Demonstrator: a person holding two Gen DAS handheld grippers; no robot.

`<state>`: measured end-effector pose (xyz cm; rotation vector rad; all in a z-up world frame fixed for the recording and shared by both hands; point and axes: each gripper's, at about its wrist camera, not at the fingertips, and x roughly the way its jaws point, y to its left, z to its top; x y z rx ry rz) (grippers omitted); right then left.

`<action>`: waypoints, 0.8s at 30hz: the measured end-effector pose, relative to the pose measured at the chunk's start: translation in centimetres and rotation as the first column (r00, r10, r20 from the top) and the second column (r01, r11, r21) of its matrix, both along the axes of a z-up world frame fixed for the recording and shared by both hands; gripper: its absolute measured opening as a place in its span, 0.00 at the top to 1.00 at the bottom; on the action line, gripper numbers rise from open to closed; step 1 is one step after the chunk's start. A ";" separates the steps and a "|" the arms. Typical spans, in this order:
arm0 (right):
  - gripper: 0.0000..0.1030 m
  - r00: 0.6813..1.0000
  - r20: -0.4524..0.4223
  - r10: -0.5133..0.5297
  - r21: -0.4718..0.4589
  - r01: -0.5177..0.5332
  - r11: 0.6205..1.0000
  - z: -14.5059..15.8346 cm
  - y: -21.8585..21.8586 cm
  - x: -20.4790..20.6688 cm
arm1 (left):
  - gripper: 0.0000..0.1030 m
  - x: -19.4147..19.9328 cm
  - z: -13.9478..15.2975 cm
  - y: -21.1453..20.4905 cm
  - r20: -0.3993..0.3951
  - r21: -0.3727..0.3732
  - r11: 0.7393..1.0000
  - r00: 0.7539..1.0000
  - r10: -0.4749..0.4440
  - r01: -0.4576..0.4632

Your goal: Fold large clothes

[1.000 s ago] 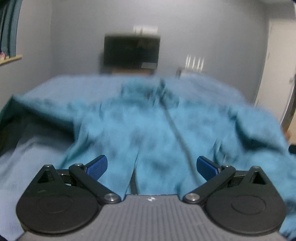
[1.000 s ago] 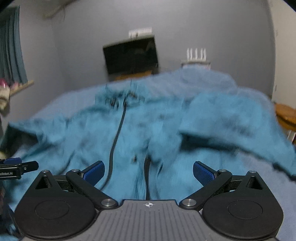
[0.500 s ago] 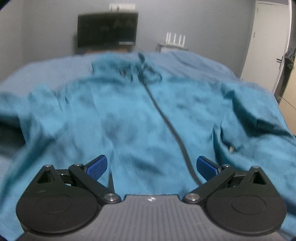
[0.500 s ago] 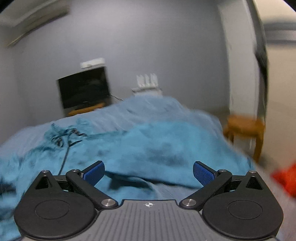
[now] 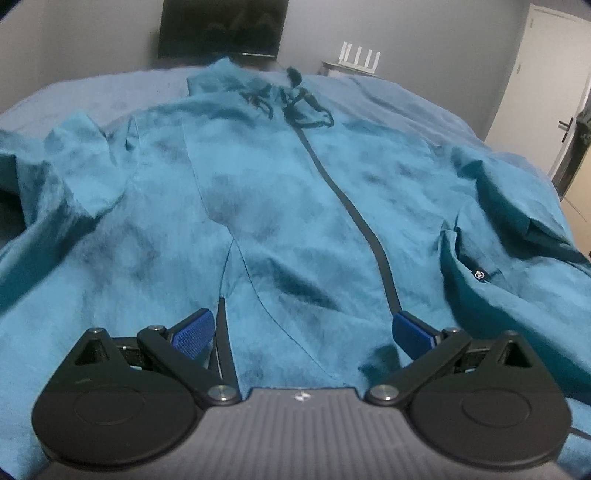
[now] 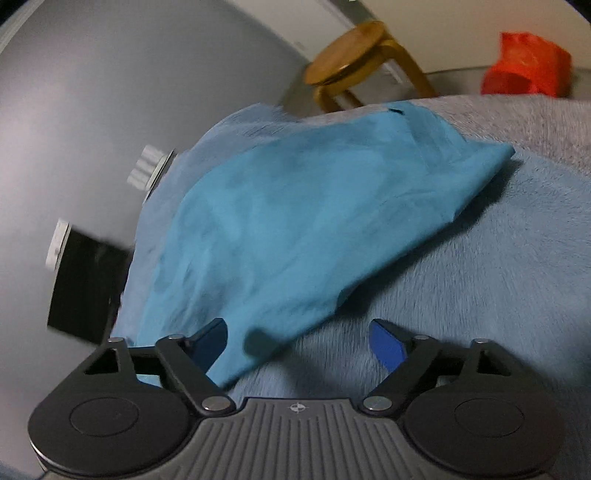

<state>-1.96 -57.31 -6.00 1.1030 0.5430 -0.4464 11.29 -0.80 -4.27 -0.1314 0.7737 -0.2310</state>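
A large teal zip jacket (image 5: 280, 192) lies spread front-up on the bed, its dark zipper (image 5: 354, 214) running up to the collar and drawstrings at the far end. My left gripper (image 5: 303, 332) is open just above the jacket's bottom hem, empty. In the right wrist view, which is rolled to one side, one teal sleeve (image 6: 303, 221) lies across the blue bedcover (image 6: 480, 288). My right gripper (image 6: 299, 343) is open over the sleeve's near edge, with the left finger above the cloth.
A dark TV (image 5: 221, 26) and a white router (image 5: 360, 59) stand against the grey wall behind the bed. A white door (image 5: 550, 88) is at the right. A wooden stool (image 6: 354, 62) and an orange object (image 6: 528, 70) sit beside the bed.
The left gripper has moved closer and centred on the jacket's hem. The right gripper has swung right and rolled over, from the jacket front to the right sleeve. Both stayed open.
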 end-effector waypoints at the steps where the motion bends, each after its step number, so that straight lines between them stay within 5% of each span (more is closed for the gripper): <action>1: 0.20 0.999 0.016 -0.030 0.017 0.029 0.999 -0.5 -0.4 0.2 | 0.00 0.1 -0.1 0.1 -0.005 -0.007 1.000 1.000 0.000 0.000; 4: 0.32 0.990 0.065 -0.121 0.051 0.118 0.992 -1.5 -2.0 1.2 | 0.00 0.4 -0.4 0.2 -0.020 -0.012 1.000 1.000 0.006 -0.006; 6: 0.59 0.980 0.082 -0.184 0.046 0.180 0.983 -2.0 -2.6 1.2 | 0.00 0.4 -0.3 0.2 -0.019 -0.015 1.000 1.000 0.008 -0.008; 7: 0.80 0.973 0.072 -0.219 0.021 0.218 0.976 -2.1 -2.9 1.2 | 0.00 0.4 -0.3 0.2 -0.014 -0.019 1.000 1.000 0.007 -0.007; 12: 0.90 0.974 0.097 -0.204 -0.208 0.220 0.953 1.9 -1.4 2.2 | 0.00 0.2 -0.1 0.2 0.004 -0.016 1.000 1.000 0.002 -0.002; 18: 0.94 0.976 0.217 -0.007 -0.505 0.118 0.855 12.9 4.4 6.1 | 0.00 -0.1 0.1 0.4 0.017 -0.028 1.000 1.000 -0.003 0.004; 21: 0.94 0.957 0.246 0.157 -0.632 0.036 0.774 18.3 9.7 9.1 | 0.00 0.0 -0.1 0.5 0.011 -0.036 0.999 1.000 -0.005 0.005; 24: 0.94 0.904 0.249 0.348 -0.737 -0.056 0.674 22.5 16.6 12.0 | 0.00 0.1 -0.3 0.7 0.004 -0.052 0.999 1.000 -0.002 0.002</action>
